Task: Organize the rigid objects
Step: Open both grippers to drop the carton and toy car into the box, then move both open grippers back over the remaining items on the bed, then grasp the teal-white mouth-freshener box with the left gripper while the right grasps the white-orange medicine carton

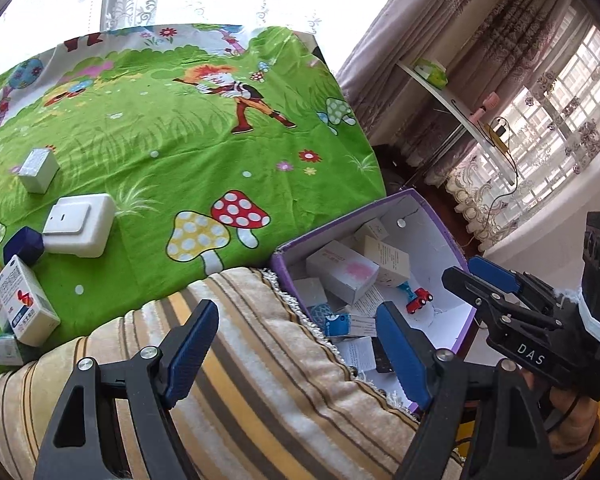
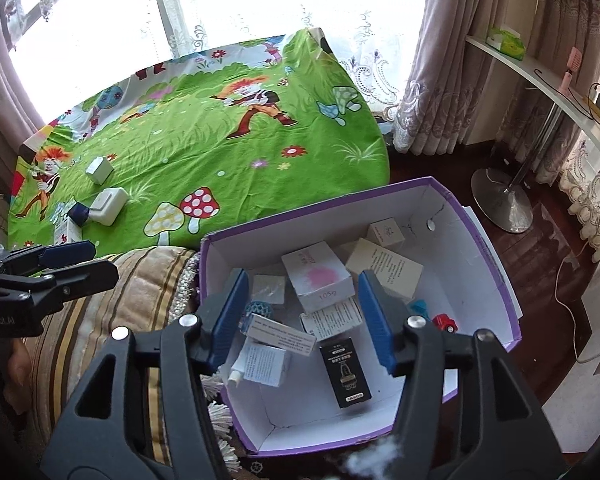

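Both claws are spread and empty: the right claw [image 2: 300, 316] hangs over the purple box [image 2: 496, 248], directly above its piled cartons. The remaining white case [image 1: 80, 226] and cartons lie on the bed [image 1: 204, 152], far ahead-left of the left claw [image 1: 300, 344]. Reaching across, it could snag the striped blanket [image 1: 260, 360] or nudge the box off its edge.

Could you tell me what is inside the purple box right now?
The purple box holds several cartons, a black carton, a red toy car and leaflets. Whatever lies beneath the pile is hidden.
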Tool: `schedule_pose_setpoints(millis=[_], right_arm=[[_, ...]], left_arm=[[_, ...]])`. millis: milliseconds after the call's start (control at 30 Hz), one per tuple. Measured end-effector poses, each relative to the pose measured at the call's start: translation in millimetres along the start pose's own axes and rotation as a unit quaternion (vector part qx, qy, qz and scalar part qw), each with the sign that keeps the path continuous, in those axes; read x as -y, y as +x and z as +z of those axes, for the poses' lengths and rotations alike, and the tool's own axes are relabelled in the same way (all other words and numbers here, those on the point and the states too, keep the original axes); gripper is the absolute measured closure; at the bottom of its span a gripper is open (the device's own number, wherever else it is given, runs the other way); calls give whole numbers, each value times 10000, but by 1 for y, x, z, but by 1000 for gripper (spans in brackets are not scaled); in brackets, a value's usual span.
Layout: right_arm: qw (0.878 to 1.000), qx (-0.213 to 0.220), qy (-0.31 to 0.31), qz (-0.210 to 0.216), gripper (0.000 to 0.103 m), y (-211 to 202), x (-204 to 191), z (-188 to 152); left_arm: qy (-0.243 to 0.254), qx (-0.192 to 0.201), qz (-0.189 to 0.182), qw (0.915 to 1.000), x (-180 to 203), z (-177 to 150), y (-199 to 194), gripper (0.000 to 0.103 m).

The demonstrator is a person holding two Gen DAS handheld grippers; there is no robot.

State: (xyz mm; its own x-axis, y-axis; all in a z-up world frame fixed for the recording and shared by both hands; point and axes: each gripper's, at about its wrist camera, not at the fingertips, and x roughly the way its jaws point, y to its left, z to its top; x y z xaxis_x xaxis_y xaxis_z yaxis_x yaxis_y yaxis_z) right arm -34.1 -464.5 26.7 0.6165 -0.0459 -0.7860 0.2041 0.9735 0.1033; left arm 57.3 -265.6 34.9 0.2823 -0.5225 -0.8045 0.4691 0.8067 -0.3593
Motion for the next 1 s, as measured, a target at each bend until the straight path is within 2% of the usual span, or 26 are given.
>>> schedule_pose_setpoints(millis=[200,500,767,1000], right_arm=[[9997,-31,-171,180,42,4,-24,4],[9976,-95,-489,471,39,11,-67,9],[9940,-157,-848,677,36,17,-105,11],[9904,-214,-1122,784,36,22,-131,16]], left_arm=[[-228,144,134,9995,-33,-8,-20,21],[-591,329,697,9953,-97,-30,-59,21],[-891,227,1222,9882,-160,-52,-83,21],[-1073,50,1523,9825,-195,-56,-87,21]])
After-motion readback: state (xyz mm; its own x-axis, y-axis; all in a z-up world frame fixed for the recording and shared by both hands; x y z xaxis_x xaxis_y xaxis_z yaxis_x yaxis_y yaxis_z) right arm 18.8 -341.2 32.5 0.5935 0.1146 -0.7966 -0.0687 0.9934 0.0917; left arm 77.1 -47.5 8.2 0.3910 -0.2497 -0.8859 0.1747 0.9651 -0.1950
